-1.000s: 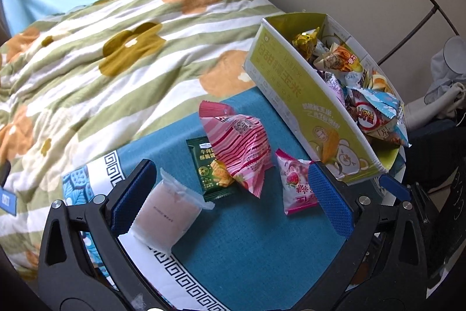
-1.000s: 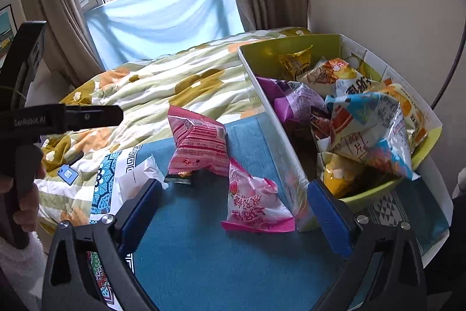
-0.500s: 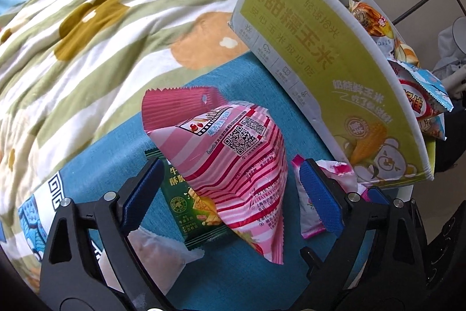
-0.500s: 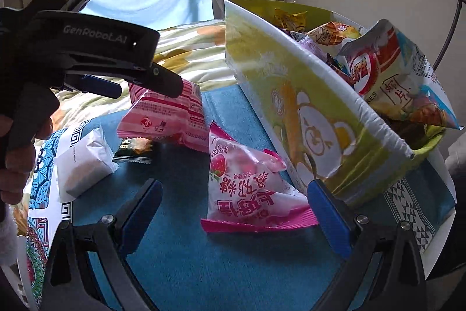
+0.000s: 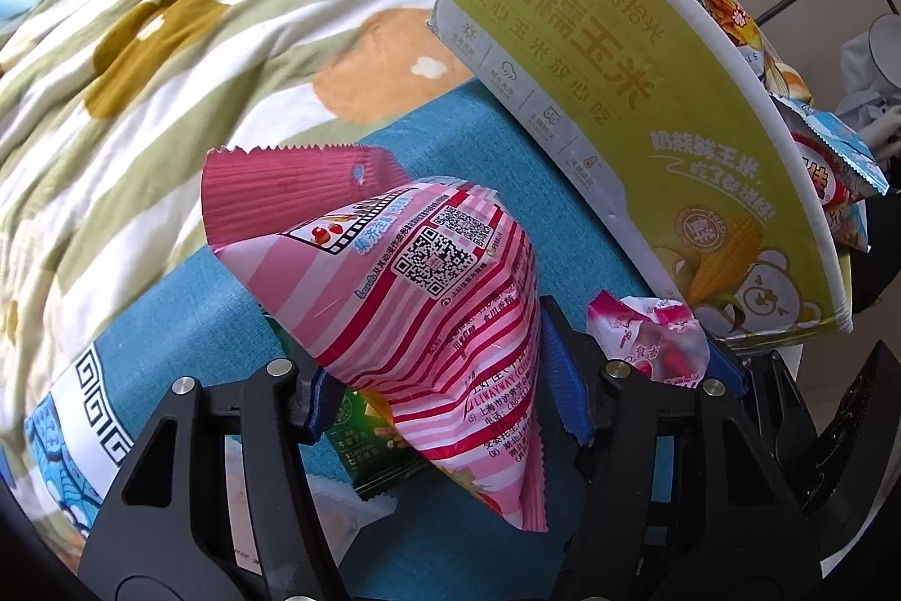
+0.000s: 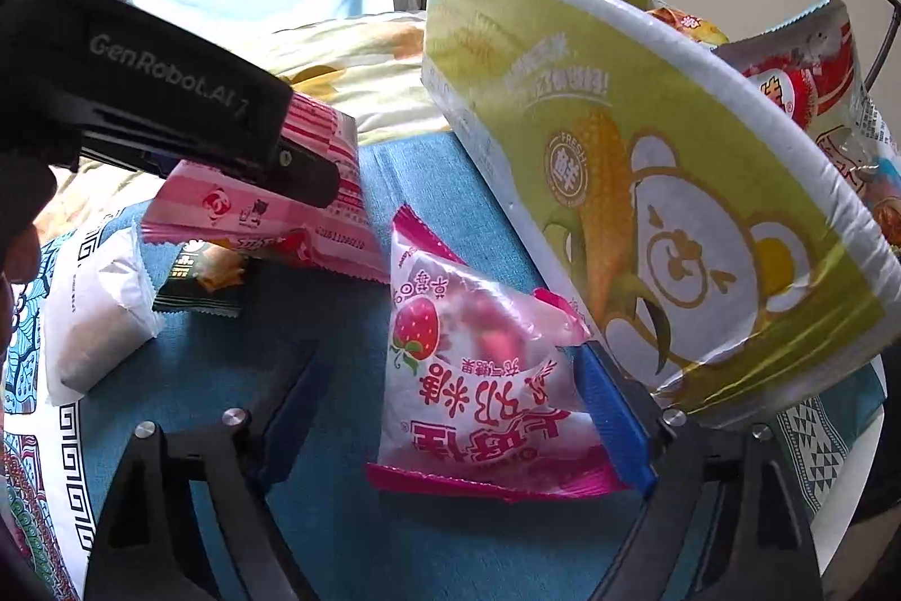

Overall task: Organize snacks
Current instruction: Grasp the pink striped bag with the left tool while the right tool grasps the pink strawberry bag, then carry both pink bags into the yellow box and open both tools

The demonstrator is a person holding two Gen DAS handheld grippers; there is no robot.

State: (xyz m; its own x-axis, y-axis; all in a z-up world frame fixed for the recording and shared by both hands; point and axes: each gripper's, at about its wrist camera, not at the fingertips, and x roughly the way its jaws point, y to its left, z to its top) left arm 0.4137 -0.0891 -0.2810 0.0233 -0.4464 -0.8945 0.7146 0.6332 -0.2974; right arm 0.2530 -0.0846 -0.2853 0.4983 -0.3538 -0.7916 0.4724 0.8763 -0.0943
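Striped pink bag [image 5: 428, 319] between closing left tongs [image 5: 442, 378]

A pink striped snack bag [image 5: 428, 319] with a QR code stands puffed on the blue cloth, its crimped top toward 11 o'clock. Under its lower edge lies a flat green packet [image 5: 366, 437]. At 3 o'clock sits a pink strawberry candy bag [image 6: 478, 375], against the yellow-green corn box [image 6: 647, 206] crammed with snacks. A white wrapped cake [image 6: 96, 314] lies at 9 o'clock

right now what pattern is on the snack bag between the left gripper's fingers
Pink and white stripes on the snack bag, clearest in the left wrist view.
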